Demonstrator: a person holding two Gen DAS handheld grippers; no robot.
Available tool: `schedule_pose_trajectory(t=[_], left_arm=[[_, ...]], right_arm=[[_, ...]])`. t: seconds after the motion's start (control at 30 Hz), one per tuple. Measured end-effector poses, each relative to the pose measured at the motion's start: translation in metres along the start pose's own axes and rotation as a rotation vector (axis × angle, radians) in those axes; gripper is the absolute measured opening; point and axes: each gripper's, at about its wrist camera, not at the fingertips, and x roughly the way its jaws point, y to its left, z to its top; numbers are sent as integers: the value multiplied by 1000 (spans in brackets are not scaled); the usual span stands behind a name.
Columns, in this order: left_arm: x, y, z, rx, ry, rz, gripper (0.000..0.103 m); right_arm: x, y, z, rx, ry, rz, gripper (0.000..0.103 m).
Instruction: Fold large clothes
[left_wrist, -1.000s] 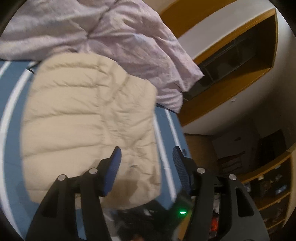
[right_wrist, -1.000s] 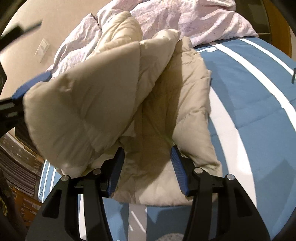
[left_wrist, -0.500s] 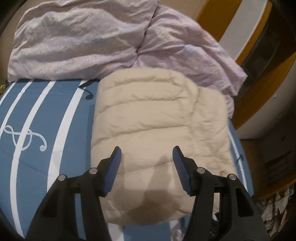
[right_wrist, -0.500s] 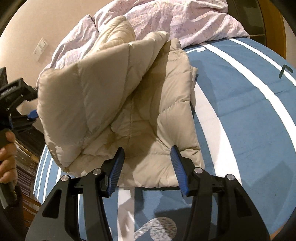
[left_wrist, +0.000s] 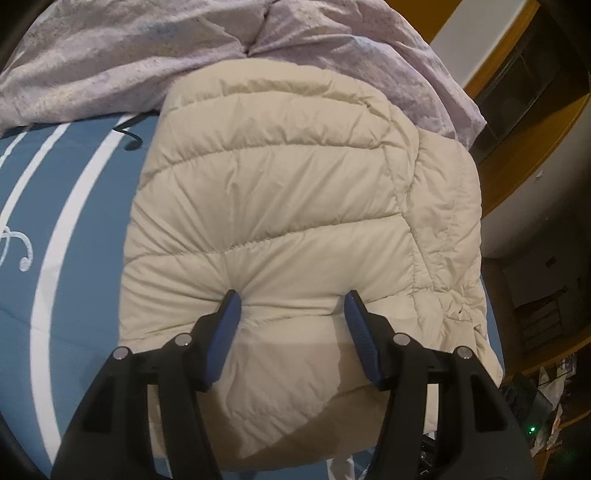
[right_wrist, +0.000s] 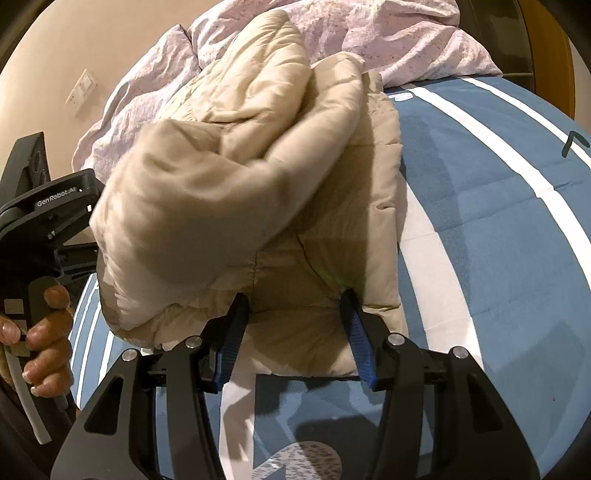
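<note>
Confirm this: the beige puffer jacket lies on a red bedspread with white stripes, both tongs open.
Wrong colour. The beige puffer jacket lies on a blue bedspread with white stripes, as the right wrist view shows. Left tongs and right tongs are open.

The left gripper (left_wrist: 291, 304) points forward and slightly downward, its two blue-padded fingers (left_wrist: 225, 332) spread wide apart with nothing clamped between them; the tips press onto soft cloth beneath, one at the left and one at the right; its black frame fills the near edge of its own view. The right gripper (right_wrist: 293, 308) is likewise wide apart, blue pads facing each other across the gap, tips touching cloth at the near end; nothing is pinched. In the right wrist view, at the far left, the person's left hand (right_wrist: 44, 332) wraps around the black handle of the left gripper (right_wrist: 48, 210), fingers curled.
</note>
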Motion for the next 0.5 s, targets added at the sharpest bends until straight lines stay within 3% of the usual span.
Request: schedule_pose_trajectory(t=[0.33,0.5], left_arm=[[9,-2,-5,7,3,-13,58],[14,-1,-6,5,15,-25,58]], right_arm=[[-1,-3,1,3,1,20,54],[-6,-16,3,60,6,51,46]])
